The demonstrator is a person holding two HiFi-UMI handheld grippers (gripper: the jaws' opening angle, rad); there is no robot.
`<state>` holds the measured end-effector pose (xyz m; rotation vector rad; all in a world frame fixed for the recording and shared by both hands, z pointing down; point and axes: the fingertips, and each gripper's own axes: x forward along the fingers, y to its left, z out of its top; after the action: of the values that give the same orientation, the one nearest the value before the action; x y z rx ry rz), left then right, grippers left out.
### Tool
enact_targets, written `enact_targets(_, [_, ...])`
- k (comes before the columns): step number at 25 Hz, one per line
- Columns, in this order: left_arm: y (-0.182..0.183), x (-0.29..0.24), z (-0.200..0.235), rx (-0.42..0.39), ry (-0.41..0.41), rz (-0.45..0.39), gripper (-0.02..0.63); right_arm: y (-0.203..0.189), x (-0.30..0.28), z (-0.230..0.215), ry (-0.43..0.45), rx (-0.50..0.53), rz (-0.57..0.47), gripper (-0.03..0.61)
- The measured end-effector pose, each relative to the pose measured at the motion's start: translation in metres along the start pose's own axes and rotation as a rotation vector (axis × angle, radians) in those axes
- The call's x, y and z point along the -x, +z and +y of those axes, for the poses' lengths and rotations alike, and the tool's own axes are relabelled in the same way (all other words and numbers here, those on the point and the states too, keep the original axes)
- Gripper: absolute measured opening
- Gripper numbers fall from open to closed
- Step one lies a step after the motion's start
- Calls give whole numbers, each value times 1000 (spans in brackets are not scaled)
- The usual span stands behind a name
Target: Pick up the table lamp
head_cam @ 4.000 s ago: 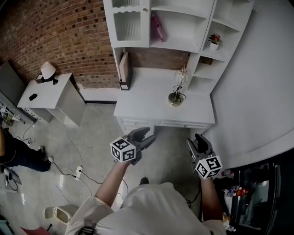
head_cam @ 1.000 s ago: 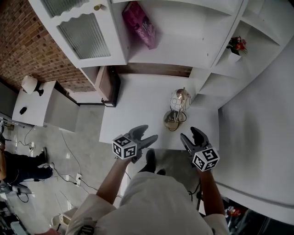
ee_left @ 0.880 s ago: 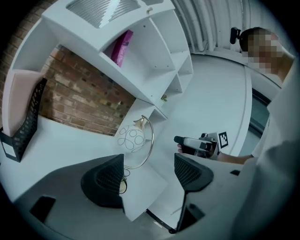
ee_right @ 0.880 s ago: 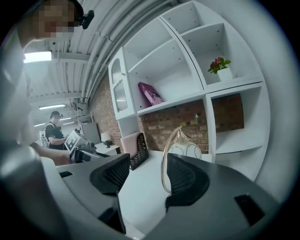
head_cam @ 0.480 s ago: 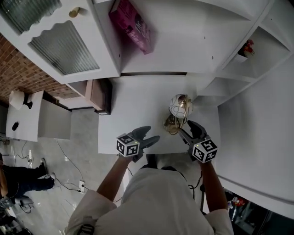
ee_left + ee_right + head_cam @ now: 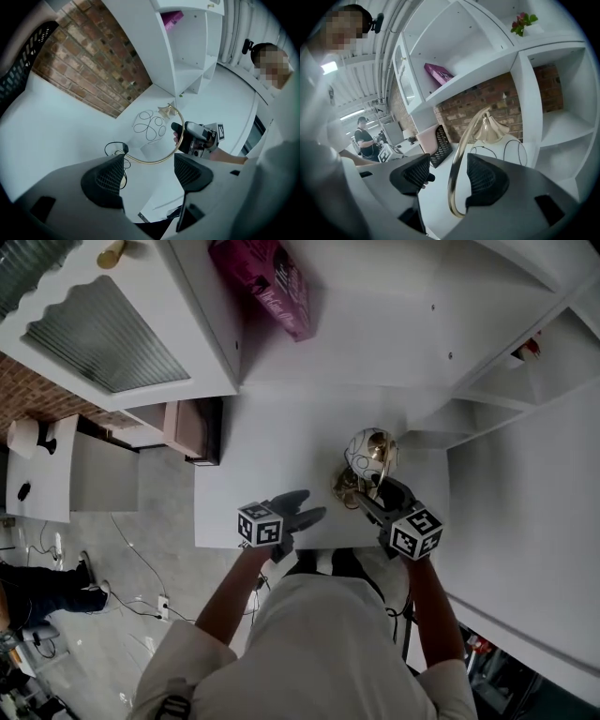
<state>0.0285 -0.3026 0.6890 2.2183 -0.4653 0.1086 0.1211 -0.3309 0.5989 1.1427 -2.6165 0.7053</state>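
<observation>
The table lamp [image 6: 368,457] stands on the white desk [image 6: 272,451]. It has a curved gold stem [image 6: 457,168], a wire globe shade [image 6: 150,125] and a black cord [image 6: 114,149] at its base. My right gripper [image 6: 373,499] is open, and the gold stem runs between its jaws, close to the right-hand pad [image 6: 482,178] and apart from the other. My left gripper [image 6: 306,513] hangs open over the desk's front edge, to the left of the lamp. Nothing is between its fingers, and the lamp lies ahead of it in the left gripper view.
A pink box [image 6: 266,282] lies on the shelf above the desk. A black mesh file holder [image 6: 202,432] stands at the desk's left end. A small flower pot [image 6: 522,22] sits on an upper shelf. The shelf unit's right wall [image 6: 487,442] is close beside the lamp.
Both grippers have moved forward toward the desk. The right one has come up to the lamp, so the stem now lies between its jaws. The left one is nearer the desk edge.
</observation>
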Motion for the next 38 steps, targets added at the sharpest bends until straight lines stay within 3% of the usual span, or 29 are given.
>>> enact_targets(9, [-31,-28,21,132,-14,4,334,2,-24,11,192,-12,32,245])
enact_targets(20, [-48,-53,68,307,3,-105,330,24,-31,20,415,-156,3,131])
enact_targets(25, [-59,-63,81,360,2,-110,324,26,-32,13,412,-223,-11,14])
enact_targets(30, [-67,-74,91,464,-35,-137,319,30,-34,12,416,-257,6,11])
enact_targets(38, [-85,-87,117,539,8,-153,356,39,-40,7,423,-289,27,11])
